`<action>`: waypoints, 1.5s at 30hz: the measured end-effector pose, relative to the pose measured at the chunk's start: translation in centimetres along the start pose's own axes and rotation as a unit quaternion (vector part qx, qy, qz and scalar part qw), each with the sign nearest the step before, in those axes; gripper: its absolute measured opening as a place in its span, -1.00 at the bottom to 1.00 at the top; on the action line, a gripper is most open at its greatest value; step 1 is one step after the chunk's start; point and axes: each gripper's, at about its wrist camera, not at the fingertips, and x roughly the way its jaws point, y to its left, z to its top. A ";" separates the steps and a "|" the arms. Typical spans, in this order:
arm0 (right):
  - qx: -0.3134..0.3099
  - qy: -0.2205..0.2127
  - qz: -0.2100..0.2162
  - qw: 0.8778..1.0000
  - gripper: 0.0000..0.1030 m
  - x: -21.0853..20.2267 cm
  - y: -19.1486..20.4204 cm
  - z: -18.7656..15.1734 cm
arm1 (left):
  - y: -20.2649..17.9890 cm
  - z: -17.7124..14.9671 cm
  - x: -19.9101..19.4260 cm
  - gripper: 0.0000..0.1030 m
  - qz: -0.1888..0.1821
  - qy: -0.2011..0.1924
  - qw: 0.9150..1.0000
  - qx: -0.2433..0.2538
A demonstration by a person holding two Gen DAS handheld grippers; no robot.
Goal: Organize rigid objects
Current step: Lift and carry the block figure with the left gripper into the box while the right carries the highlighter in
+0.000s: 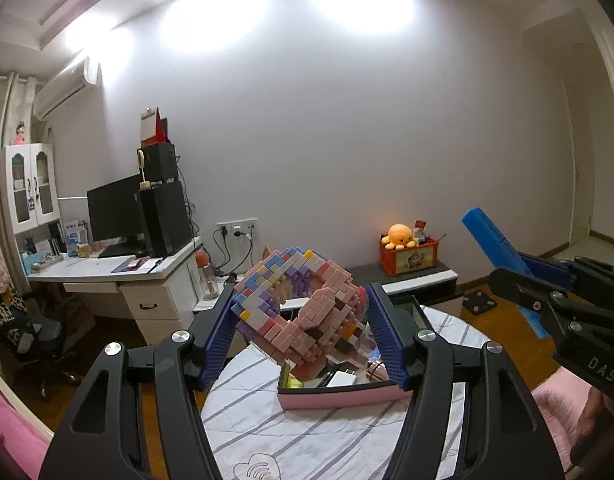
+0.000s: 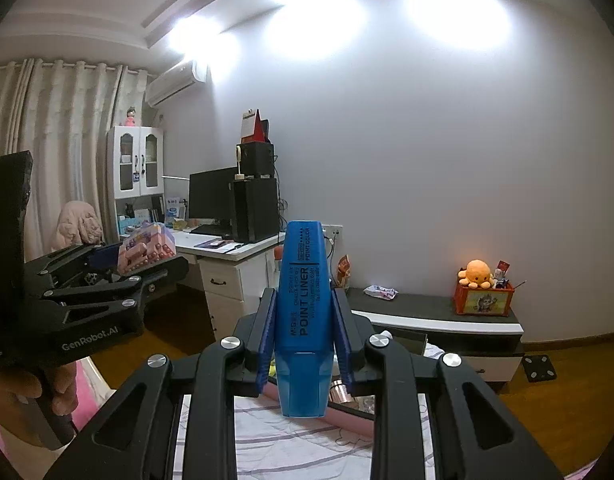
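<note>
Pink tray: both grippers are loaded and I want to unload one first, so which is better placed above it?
Probably left. The left gripper holds the block model directly over the pink tray; the right gripper, holding the blue highlighter, sits off to its side.

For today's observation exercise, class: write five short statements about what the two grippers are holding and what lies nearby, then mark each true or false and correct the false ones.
1. The left gripper holds a block model built of pink, purple and white bricks. True.
2. The right gripper is empty. False: its fingers are shut on a blue highlighter.
3. The highlighter lies flat on the table. False: it is held up in the air, pointing away from the camera.
4. A pink-edged tray sits on the striped cloth below the block model. True.
5. The orange plush toy sits on the computer desk. False: it sits on a red box on the low cabinet.
</note>
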 end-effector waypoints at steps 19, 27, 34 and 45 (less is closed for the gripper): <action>0.039 0.065 0.006 0.997 -0.47 9.1 -6.0 -2.3 | -2.2 -1.3 12.7 0.24 -0.003 0.087 0.995 0.046; 0.059 0.124 0.001 0.990 -0.47 15.3 -9.0 -5.6 | -3.4 -4.6 20.8 0.24 -0.015 0.163 0.984 0.064; 0.057 0.195 -0.035 0.979 -0.47 20.5 -10.5 -9.1 | -4.1 -7.9 25.6 0.24 -0.036 0.218 0.973 0.060; 0.053 0.249 -0.063 0.965 -0.47 23.5 -10.8 -11.4 | -5.1 -11.2 29.4 0.27 -0.063 0.267 0.960 0.054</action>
